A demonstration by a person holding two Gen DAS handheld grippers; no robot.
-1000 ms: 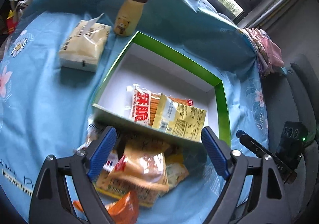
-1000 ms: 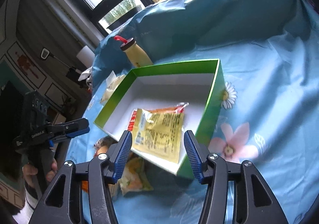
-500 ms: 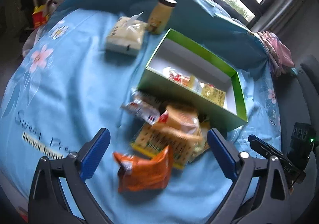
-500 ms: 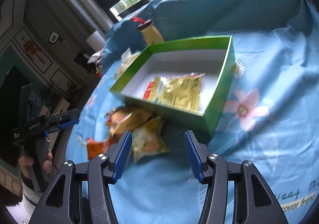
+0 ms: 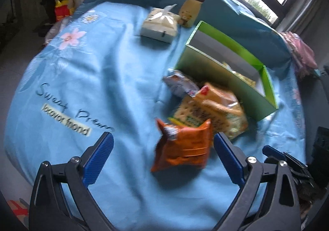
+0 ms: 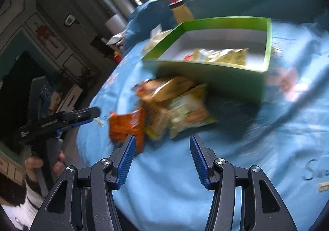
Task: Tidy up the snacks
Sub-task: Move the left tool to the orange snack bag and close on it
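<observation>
Left gripper: jaws spread wide with nothing between the pads; it hangs above the blue cloth at the 6 o'clock edge of its own view. From the right wrist it shows side-on at 9 o'clock, held in a hand.
Right gripper: jaws spread, holding nothing, low at 6 o'clock in its view, over bare cloth.
Orange packet: lies flat on the cloth, nearest the left gripper, just ahead of its right finger; in the right wrist view it sits at about 10 o'clock from that gripper.
Snack pile: several yellow and tan packets overlapping one another, between the orange packet and the green box, touching the box's near wall; blurred, so labels cannot be read.
Green box: open on top, white inside, at 1 o'clock from the left gripper.
Packet in box: a yellow packet lying on the box floor toward its right side.
Tissue pack: at 12 o'clock, beyond the box's left corner.
Bottle: yellow, dark cap, upright, just beside the tissue pack.
Blue cloth: floral, covers the whole surface.
</observation>
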